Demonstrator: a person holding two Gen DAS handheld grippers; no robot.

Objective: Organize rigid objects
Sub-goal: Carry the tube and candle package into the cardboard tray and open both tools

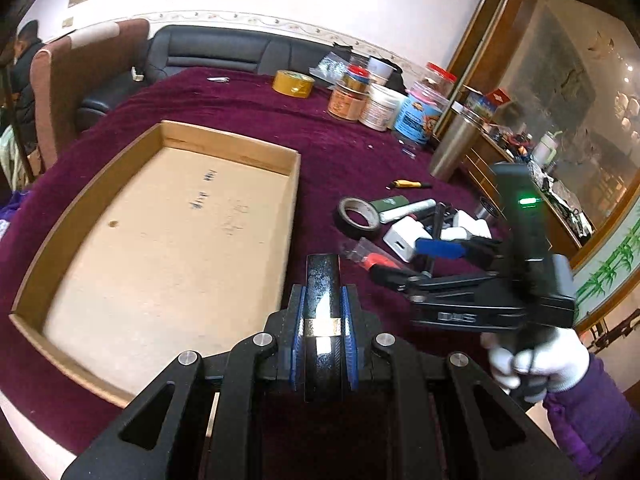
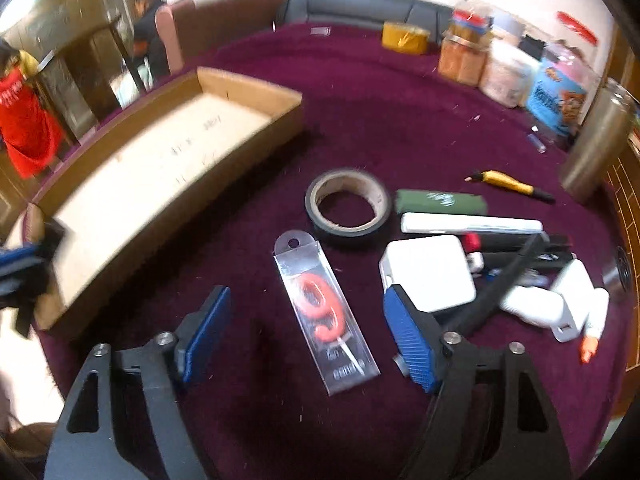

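Left gripper (image 1: 323, 344): blue pads clamped on a black glossy bar with a gold band (image 1: 322, 300), held just past the near right corner of the shallow cardboard tray (image 1: 230, 148).
Right gripper (image 2: 308, 336): jaws spread wide, hovering over a packaged red "9" candle (image 2: 324, 316) on the maroon tablecloth (image 2: 360, 120).
Beside candle: black tape roll (image 2: 347, 208), white charger block (image 2: 430, 270), green case (image 2: 440, 201), white stick (image 2: 472, 226), yellow utility knife (image 2: 510, 186).
Far edge: yellow tape roll (image 1: 293, 83), jars (image 1: 380, 106).
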